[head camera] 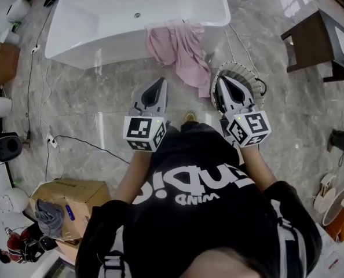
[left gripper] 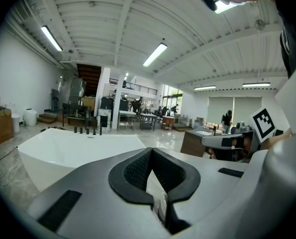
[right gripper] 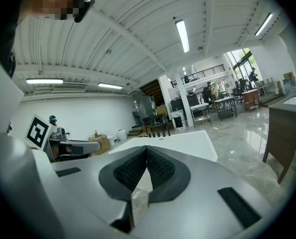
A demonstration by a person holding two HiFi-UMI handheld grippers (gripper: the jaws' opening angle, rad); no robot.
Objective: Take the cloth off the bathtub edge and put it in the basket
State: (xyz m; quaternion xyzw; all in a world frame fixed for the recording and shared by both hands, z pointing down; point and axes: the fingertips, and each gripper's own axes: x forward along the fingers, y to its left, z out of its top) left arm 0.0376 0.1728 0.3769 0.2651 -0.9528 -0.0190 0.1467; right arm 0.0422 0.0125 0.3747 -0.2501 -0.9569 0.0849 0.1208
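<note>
While the crumpled pink cloth (head camera: 180,48) hangs lengthwise over the edge of the white bathtub (head camera: 79,57) just ahead, the left claw (head camera: 158,83) and the nearer right claw (head camera: 220,81) point towards it, both closed and empty.

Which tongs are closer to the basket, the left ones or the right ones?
Right. In the head view the right tongs overlap the basket. The left tongs are farther off, on the other side of the hanging pink cloth.
</note>
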